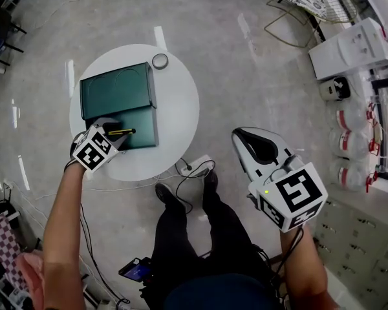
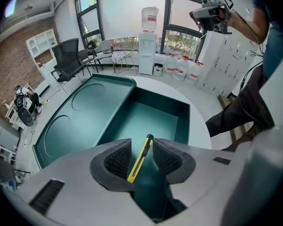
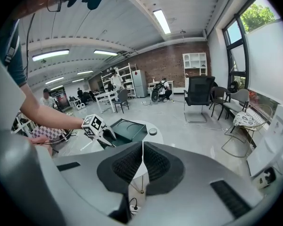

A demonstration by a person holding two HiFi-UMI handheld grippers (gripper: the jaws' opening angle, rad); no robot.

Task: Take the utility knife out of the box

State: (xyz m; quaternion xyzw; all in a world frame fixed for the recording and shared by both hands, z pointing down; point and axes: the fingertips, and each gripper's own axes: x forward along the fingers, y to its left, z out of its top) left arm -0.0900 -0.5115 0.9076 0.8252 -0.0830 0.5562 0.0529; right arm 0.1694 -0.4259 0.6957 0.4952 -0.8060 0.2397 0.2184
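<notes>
- My left gripper (image 2: 141, 146) pinches the yellow knife (image 2: 139, 160) over the open green box (image 2: 153, 117)
- My right gripper (image 3: 142, 160) is pressed together on nothing, at 4 o'clock from the table (image 1: 178, 108)

Slim yellow utility knife (image 2: 138, 163), black tip toward 3 o'clock in head view, pinched in left gripper (image 2: 142, 149), over dark green box (image 1: 141, 126), open, lid at 12 o'clock.

We lose the knife's (image 2: 142, 155) lower end behind the left tongs (image 2: 141, 146), which also cover the box's (image 2: 160, 112) near wall; the round thing (image 1: 160, 61) on the table (image 1: 181, 102) is too small to name.
</notes>
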